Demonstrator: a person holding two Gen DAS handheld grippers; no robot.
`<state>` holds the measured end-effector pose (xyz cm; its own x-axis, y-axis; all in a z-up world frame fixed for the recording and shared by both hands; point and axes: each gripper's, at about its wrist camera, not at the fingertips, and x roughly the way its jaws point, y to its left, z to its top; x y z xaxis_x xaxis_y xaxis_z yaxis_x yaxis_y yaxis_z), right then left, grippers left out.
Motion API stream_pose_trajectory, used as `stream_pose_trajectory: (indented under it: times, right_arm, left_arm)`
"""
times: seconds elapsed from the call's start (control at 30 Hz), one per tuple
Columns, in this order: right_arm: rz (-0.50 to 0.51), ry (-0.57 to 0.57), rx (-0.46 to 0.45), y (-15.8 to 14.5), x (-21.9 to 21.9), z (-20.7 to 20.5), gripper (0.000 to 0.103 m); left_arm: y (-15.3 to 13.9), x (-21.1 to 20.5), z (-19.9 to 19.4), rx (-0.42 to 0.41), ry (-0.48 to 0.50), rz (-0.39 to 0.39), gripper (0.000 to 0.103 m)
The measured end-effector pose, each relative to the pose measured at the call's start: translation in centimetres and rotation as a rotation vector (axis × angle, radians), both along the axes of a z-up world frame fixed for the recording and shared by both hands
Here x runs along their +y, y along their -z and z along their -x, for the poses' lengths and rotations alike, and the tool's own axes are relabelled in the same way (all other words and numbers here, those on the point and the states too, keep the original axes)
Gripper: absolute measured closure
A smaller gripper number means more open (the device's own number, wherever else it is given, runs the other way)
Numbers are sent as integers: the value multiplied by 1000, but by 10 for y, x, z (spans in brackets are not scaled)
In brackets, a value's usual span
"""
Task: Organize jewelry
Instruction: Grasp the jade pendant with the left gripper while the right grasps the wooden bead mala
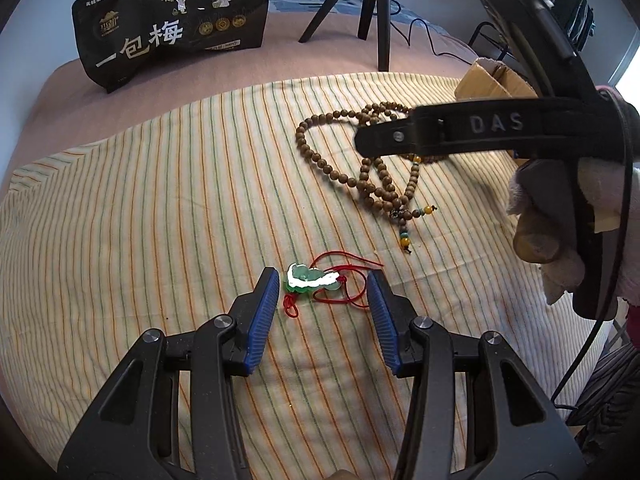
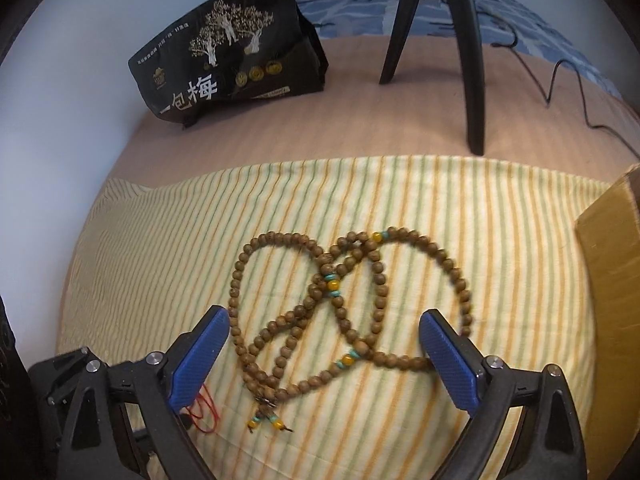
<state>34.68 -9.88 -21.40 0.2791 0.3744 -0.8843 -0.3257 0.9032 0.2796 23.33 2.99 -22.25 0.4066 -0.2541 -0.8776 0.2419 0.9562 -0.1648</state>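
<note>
Tongs framed both pieces of jewelry. The left tongs (image 1: 323,280) stood partly spread either side of a green pendant (image 1: 310,279) on a red cord (image 1: 352,284), pads not touching it, while the right tongs (image 2: 324,330) gaped wide above a tangled string of brown wooden beads (image 2: 348,308), pinching nothing. Both pieces lay well apart on a striped cloth (image 1: 140,208) spread over what looked like a bed; a cardboard box (image 2: 612,280) sat just beside the beads, with a black snack bag (image 1: 172,24) and a tripod (image 1: 372,8) farther back. The step appeared to be the approach before pickup. Next, each pair would likely need to drop to the cloth and close, the left squarely across the small pendant, the right gathering several bead strands at once.
</note>
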Motion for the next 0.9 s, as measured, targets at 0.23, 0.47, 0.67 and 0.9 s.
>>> stream_pose_trajectory:
  times: [0.23,0.47,0.67,0.9]
  right_arm:
    - [39,-40,-12,7,17,2,6]
    - [108,-89,-37,13,33,0,4]
    - [232,-134,-81,20,56,3,11]
    - [242,-118,-98,14,49,3,39]
  left_arm:
    - [5,2,-2,8,-11,3,57]
    - [6,2,-6,4,-25,9,57]
    - [10,-4,-7,-9,-23,-32,66]
    - [11,-6,-4,-34,-19,-54,70]
